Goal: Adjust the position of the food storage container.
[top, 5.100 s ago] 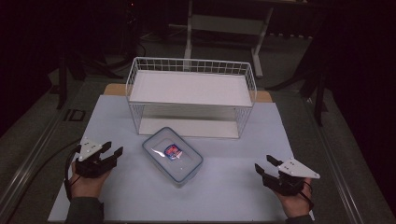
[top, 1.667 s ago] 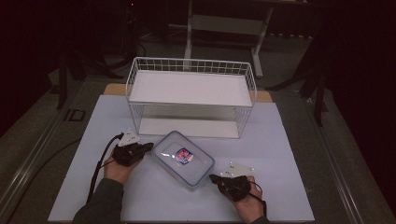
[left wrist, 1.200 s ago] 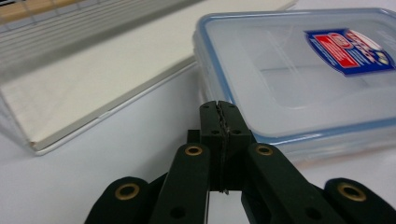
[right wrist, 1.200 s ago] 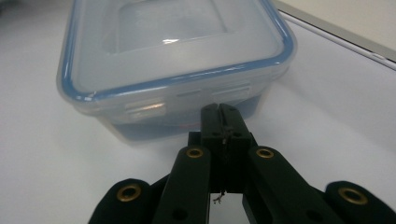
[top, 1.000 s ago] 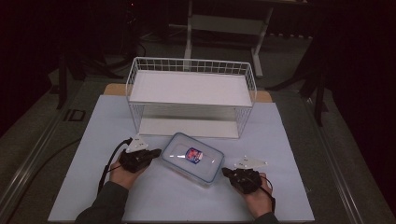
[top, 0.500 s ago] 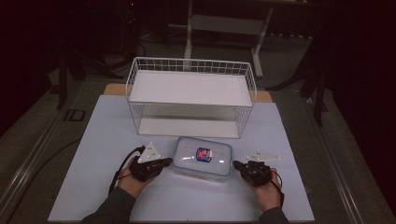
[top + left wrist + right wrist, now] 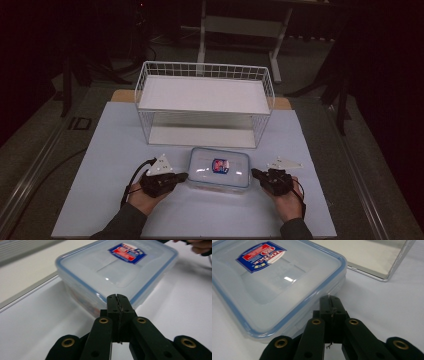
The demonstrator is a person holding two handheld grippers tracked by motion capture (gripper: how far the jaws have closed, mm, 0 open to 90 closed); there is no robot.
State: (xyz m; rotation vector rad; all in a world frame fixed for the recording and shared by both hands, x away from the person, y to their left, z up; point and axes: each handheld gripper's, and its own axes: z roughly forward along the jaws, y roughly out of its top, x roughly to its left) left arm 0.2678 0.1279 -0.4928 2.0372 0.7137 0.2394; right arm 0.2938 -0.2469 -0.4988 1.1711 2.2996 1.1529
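The clear plastic container (image 7: 219,168) with its blue-rimmed snap lid lies flat on the white counter (image 7: 100,150), just in front of the wire shelf rack (image 7: 205,107). It looks light and rigid, with smooth, slippery walls, probably best taken by squeezing its two short ends or catching under the lid's rim. The left tongs (image 7: 181,176) are fully closed on nothing, tips against the container's left end. The right tongs (image 7: 256,173) are likewise pinched closed and empty, at its right end.
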